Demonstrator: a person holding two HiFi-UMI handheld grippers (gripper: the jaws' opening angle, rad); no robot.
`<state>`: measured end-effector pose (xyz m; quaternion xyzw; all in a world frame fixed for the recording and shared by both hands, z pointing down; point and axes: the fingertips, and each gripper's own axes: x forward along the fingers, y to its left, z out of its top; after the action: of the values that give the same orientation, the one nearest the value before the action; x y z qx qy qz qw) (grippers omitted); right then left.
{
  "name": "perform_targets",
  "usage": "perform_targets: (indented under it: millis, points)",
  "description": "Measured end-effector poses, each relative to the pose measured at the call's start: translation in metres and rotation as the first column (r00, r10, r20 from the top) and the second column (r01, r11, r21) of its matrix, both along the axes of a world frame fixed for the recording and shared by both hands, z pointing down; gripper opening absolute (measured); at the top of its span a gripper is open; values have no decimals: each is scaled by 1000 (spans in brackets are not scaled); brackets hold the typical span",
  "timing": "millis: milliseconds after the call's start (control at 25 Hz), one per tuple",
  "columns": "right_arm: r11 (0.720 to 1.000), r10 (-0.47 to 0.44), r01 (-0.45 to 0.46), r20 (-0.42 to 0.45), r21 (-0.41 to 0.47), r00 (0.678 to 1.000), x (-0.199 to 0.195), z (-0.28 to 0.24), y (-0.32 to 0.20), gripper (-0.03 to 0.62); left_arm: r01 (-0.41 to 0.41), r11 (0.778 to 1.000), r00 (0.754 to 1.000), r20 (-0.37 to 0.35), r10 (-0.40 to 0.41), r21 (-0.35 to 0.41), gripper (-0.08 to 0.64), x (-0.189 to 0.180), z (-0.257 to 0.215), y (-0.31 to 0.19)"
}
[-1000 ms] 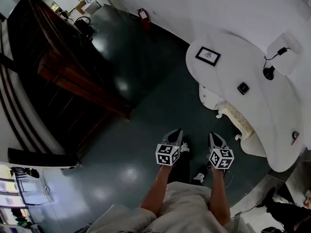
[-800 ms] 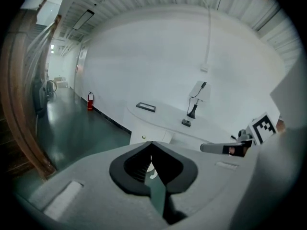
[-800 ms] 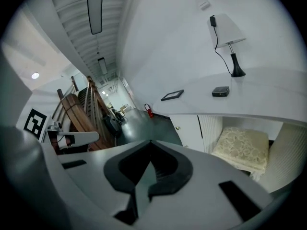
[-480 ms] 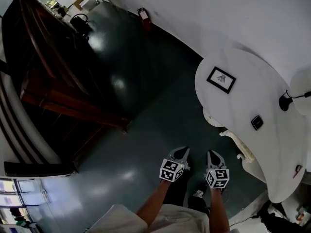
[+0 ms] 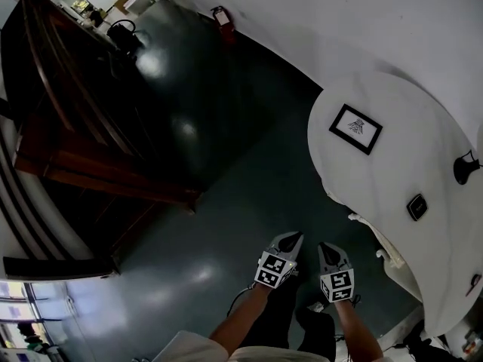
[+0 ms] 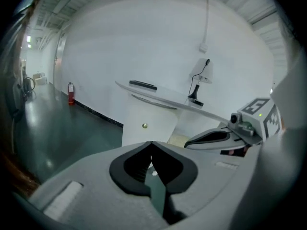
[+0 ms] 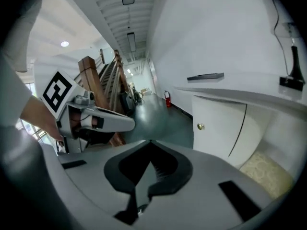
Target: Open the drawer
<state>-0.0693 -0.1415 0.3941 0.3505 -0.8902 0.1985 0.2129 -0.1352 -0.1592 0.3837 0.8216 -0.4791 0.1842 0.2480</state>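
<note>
Left gripper (image 6: 151,145): jaws pressed together at the tips, nothing between them. Right gripper (image 7: 151,142): jaws likewise closed tip to tip, empty. Both are held low over the floor (image 5: 226,202), side by side and close, with the marker cubes facing up toward the head.

Ahead of the left tips and well apart from them is a white panel (image 6: 153,128) under the desk (image 5: 392,172) top. A brass knob (image 6: 144,125) sits on it, a little above and left of the closed tips in the left gripper view. From the right gripper, the same knob lies ahead and off to the right of the tips. Neither gripper touches panel or knob. The drawer itself cannot be picked out on the desk front; the knob is the only pull showing.

Further out:
- The desk curves round to the right of the right gripper.
- On its top lies a frame (image 5: 355,128), ahead and right of both grippers.
- A small black square (image 5: 416,207) lies on the top nearer the right gripper.
- Dark wooden furniture (image 5: 83,149) stands far to the left of the left gripper.
- An extinguisher (image 5: 220,17) stands at the far wall, ahead.
</note>
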Motion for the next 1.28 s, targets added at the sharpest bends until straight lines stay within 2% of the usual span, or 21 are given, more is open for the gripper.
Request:
perform_targets:
  millis: [200,280,360,520,720,880,960,1080,1160,1280]
  points:
    - [994,-3,4,-13,112,1000,0,57,-27,14,-17,994,999,36,13,107,9,9,72,-28]
    - [994,32,-37,45,105,998,9,85,-39,15,-99,986,991,106,85,137,9,17,113,-36]
    - [991,78,-86,76,105,994,18,121,-50,15,-184,972,969,190,155,145,9,14,158,-41]
    - [975,146,-149,31,162,989,46,204,-71,15,-213,963,955,242,170,167,9,3,242,-52]
    - [948,200,-200,27,249,979,73,284,-103,15,-205,954,964,216,157,220,9,4,335,-73]
    - [932,201,-220,96,287,975,73,323,-124,15,-175,938,976,181,124,299,9,-2,392,-85]
    - [909,227,-253,116,330,967,81,327,-140,15,-184,922,975,184,127,340,9,-3,412,-94]
    - [872,306,-350,177,342,936,93,330,-158,15,-208,910,972,183,150,359,9,0,440,-113]
    - [852,338,-388,199,352,920,99,339,-167,15,-186,913,977,165,133,364,9,6,456,-128]
    - [839,370,-418,200,347,907,109,355,-173,15,-151,925,985,127,113,348,9,24,477,-144]
